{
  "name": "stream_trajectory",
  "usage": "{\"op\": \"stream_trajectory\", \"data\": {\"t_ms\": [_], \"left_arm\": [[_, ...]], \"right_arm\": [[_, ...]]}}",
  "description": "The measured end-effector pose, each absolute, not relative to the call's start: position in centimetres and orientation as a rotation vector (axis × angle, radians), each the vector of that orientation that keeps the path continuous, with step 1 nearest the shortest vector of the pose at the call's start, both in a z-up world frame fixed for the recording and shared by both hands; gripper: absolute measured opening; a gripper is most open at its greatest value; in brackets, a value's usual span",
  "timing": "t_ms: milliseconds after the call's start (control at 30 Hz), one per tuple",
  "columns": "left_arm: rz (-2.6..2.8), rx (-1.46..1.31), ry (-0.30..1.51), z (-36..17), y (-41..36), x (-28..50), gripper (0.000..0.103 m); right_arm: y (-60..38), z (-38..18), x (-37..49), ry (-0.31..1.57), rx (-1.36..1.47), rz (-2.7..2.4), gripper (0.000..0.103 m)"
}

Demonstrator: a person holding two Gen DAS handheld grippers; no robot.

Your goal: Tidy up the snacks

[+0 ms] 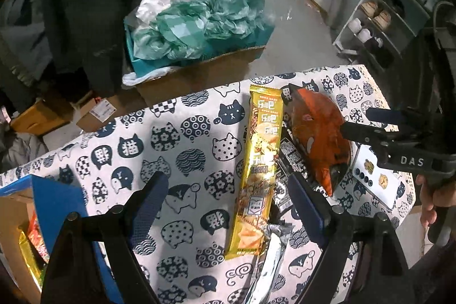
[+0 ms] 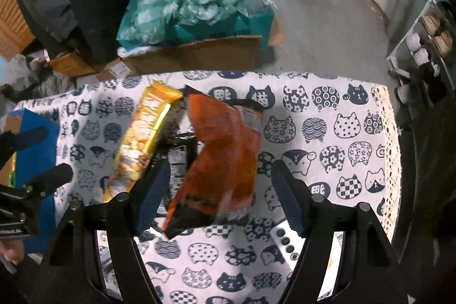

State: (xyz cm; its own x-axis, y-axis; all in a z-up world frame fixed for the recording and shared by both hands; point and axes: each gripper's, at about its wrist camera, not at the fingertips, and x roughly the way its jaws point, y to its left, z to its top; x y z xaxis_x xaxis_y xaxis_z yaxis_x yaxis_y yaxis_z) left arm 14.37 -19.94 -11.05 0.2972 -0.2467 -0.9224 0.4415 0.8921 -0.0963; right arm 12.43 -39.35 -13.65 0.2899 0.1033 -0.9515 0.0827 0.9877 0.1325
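Cat-print desk (image 1: 182, 150): gold snack pack (image 1: 258, 170) and orange bag (image 1: 319, 133) lie mid-desk, unsorted; both grippers' jaws apart, empty, poised above for pickup.

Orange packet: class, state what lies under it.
A black packet shows from under the orange packet, on the cat-print cloth. Anything else beneath is covered.

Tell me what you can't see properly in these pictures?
- Black printed snack packet: left wrist view, mostly covered by the orange crinkly snack bag and the long gold snack packet.
- Orange bag's print: right wrist view, blurred.
- Blue cardboard box: left wrist view, contents cut off by the picture's edge.
- White remote-like object: right wrist view, partly behind the right tool.
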Motion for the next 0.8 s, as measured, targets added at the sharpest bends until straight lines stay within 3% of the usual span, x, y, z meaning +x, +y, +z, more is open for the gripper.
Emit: {"op": "stream_trajectory", "data": {"t_ms": [667,733,800], "left_arm": [[-0.464,0.247,1.294,-20.3,-23.5,15.5,0.086],[-0.475,0.221,1.307,-20.7,-23.3,15.6,0.073],[-0.514,0.164,1.316,-20.6,-23.0,15.4,0.048]], "right_arm": [[-40.7,-17.6,13.4,1.318,0.300,0.033,0.073],[-40.5,-17.8,13.6,1.322,0.300,0.034,0.073],[-40.4,-18.1,13.8,1.326,0.298,0.037,0.073]]}}
